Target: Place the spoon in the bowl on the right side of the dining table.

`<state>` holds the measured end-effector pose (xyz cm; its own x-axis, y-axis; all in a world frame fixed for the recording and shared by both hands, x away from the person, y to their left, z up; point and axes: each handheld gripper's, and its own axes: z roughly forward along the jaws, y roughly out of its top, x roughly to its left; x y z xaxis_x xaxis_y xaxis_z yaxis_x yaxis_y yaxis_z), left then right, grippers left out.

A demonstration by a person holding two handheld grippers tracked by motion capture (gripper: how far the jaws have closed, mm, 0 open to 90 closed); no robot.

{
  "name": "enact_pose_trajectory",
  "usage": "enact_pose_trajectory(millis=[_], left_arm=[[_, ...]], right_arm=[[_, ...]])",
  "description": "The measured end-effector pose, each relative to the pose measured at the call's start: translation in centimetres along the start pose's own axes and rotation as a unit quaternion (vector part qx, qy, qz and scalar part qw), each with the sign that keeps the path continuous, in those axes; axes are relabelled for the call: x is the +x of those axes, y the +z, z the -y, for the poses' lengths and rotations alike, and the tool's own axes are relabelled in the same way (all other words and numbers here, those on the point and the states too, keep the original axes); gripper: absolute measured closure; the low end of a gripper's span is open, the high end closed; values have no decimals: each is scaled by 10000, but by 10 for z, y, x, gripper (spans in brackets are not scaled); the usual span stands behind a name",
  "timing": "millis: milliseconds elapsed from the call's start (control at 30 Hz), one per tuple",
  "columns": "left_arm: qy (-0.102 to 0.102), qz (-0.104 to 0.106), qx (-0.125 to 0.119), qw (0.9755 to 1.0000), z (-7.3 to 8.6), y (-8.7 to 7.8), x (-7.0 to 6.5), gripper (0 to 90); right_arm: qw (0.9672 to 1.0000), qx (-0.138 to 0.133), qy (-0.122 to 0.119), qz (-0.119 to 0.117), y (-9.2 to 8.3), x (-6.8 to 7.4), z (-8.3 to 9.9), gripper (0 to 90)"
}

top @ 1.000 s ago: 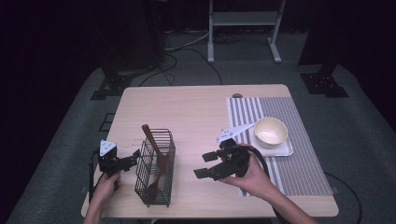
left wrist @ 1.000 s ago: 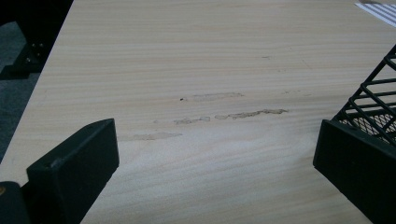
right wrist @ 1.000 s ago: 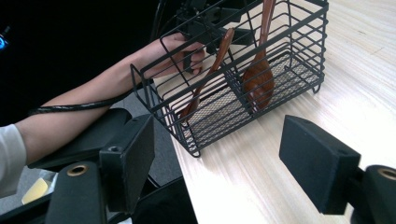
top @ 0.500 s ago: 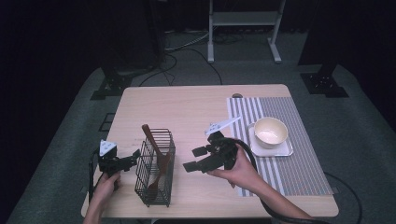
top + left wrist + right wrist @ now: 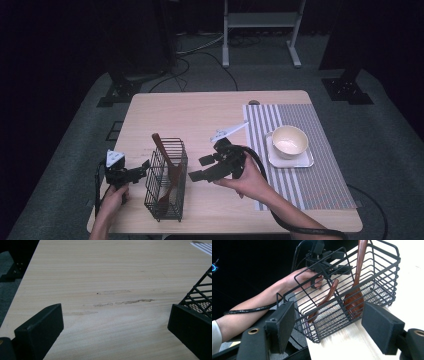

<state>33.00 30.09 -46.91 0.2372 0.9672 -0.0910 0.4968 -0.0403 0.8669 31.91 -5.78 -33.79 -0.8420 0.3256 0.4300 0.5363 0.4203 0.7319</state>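
Wire basket (image 5: 166,180) sits at the tabletop's (image 5: 200,110) front left, two wooden spoons (image 5: 355,296) inside. Light, stiff, open mesh; best pinched on the top rim wire. Left tool (image 5: 137,171) wide open, empty, just beside basket. Right tool (image 5: 202,169) wide open, empty, now closer to basket than before.

Bright, evenly lit table (image 5: 200,107) vs dark surroundings; soft shadows, slight blur.
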Motion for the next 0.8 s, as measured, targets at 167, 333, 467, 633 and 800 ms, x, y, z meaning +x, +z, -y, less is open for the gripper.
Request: enact_pose_trajectory(millis=[167, 333, 467, 633, 800], left_arm=[[12, -4, 1, 10000, 0, 0, 0, 0], [19, -7, -2, 10000, 0, 0, 0, 0], [9, -4, -8, 10000, 0, 0, 0, 0], [12, -10, -10, 10000, 0, 0, -1, 0], [12, -9, -10, 10000, 0, 0, -1, 0]], right_arm=[[10000, 10, -34, 11, 3, 1, -2, 257], [10000, 35, -65, -3, 7, 2, -5, 257], [10000, 56, -62, -30, 11, 3, -7, 257], [10000, 42, -63, -59, 15, 4, -9, 257], [9999, 64, -101, -79, 19, 5, -11, 259]])
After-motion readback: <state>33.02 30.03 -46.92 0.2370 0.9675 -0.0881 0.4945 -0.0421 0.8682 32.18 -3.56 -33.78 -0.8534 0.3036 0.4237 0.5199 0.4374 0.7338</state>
